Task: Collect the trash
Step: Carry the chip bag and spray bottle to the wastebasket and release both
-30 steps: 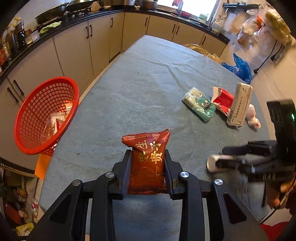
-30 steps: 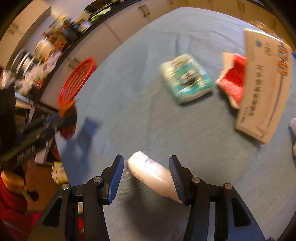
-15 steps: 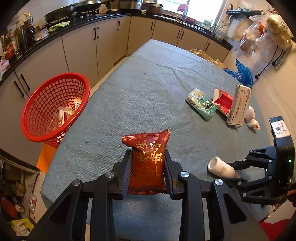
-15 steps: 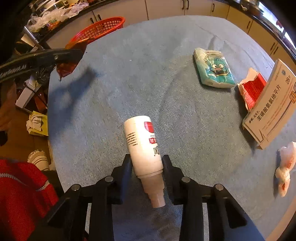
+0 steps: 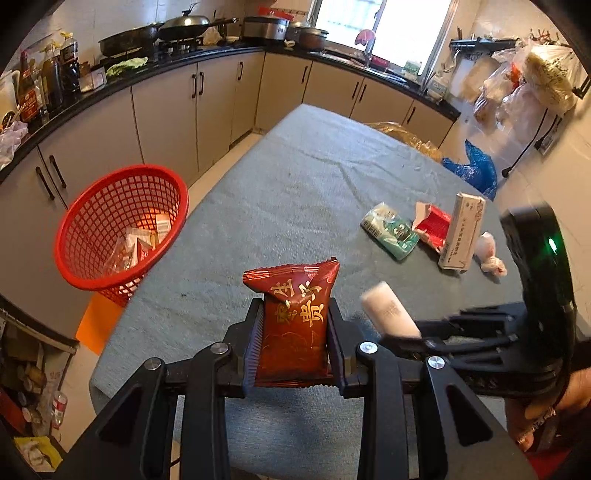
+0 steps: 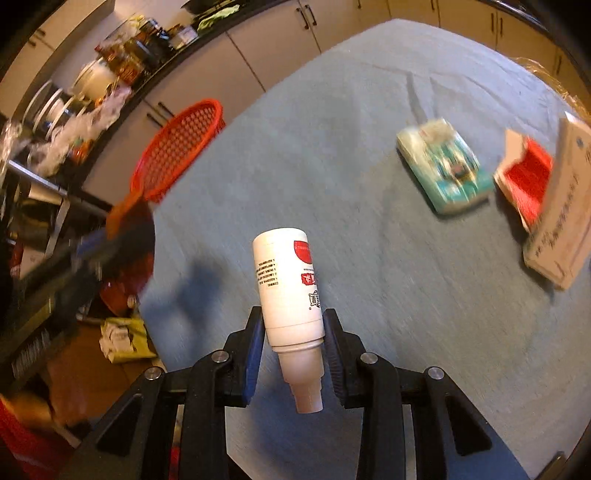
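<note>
Left gripper [image 5: 294, 345], bottom centre of the left wrist view: jaws clamped on a red snack packet [image 5: 293, 325], gold characters facing camera, packet upright between the pads and clear of the table.

Right gripper [image 6: 293, 345], bottom centre of the right wrist view: jaws have just been closing and are now pinched on a white bottle [image 6: 288, 291]. Pads grip the lower body near the neck; nozzle points down toward the camera, flat base points away. Bottle is off the table, shadow on the cloth to its left. In the left wrist view the same bottle shows at right centre, blurred, sticking out of the right gripper, with the person's hand [image 5: 543, 406] on the handle at lower right.

Table [image 5: 295, 192] has a grey-blue cloth. Trash on it, right of centre in the left wrist view: teal tissue pack [image 5: 390, 230], then a torn red-and-white carton [image 5: 432, 227] just beside it, a white medicine box [image 5: 461, 232] leaning on the carton, and a crumpled white wad [image 5: 491, 254] just right of the box.

Red basket [image 5: 122, 225] at left centre, beyond the table's left edge, tilted with its mouth toward the table; some wrappers inside. In the right wrist view it sits upper left, motion-blurred.

Far background: kitchen cabinets [image 5: 221, 96] along the upper frame, pans [image 5: 159, 33] on the counter top left.
</note>
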